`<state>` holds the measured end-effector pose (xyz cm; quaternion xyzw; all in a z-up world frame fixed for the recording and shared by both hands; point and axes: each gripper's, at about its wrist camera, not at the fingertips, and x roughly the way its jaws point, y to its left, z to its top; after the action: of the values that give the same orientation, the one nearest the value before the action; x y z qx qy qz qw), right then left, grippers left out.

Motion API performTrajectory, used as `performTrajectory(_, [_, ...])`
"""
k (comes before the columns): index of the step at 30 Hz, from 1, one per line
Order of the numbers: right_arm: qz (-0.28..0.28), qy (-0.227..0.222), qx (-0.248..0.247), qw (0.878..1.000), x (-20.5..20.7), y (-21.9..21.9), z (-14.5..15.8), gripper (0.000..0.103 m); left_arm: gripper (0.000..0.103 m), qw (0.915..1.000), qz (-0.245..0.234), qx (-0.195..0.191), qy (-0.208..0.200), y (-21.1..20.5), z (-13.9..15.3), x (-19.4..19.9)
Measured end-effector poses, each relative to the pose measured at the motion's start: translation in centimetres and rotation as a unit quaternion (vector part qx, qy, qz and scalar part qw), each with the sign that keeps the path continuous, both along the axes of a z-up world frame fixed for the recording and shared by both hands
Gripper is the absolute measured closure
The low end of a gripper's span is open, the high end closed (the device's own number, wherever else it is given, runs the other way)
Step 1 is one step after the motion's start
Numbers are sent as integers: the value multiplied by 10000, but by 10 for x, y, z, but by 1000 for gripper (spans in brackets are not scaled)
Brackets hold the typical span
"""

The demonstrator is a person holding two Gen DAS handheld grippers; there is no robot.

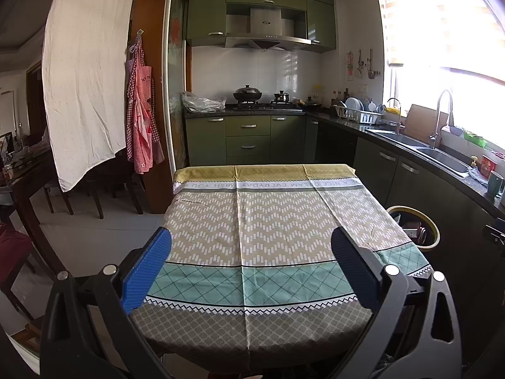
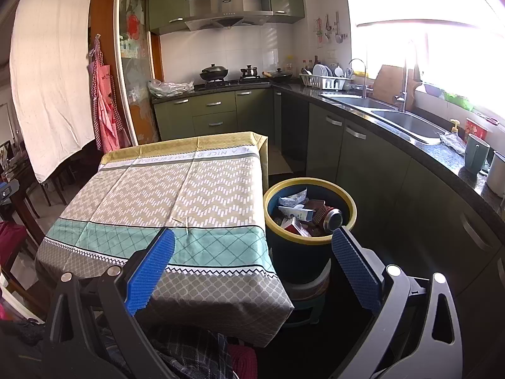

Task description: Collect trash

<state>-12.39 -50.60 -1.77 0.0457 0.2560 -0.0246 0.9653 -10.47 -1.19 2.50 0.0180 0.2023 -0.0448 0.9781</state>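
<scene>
Place: you're in a home kitchen.
Evidence: green cabinets (image 1: pixel 247 134), range hood (image 1: pixel 266 39), double sink (image 2: pixel 407 123), dish rack (image 1: pixel 358 114).

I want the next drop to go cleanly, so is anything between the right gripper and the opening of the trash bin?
Nothing visible does. The right gripper is open and empty, and the trash bin stands just past it beside the table, its top uncovered, with wrappers and a can already inside.

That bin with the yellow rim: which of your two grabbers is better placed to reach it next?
Right. In its view the right gripper hangs open just before the bin, beside the table. The left gripper, also open, faces the tablecloth, with the bin off to its right.
</scene>
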Motion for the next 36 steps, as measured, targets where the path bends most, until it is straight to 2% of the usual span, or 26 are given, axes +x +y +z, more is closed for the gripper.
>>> performTrajectory(36, [14,64,10,10000,5,-1,-6,5,7,9998,-145,115,19,-1,1,2])
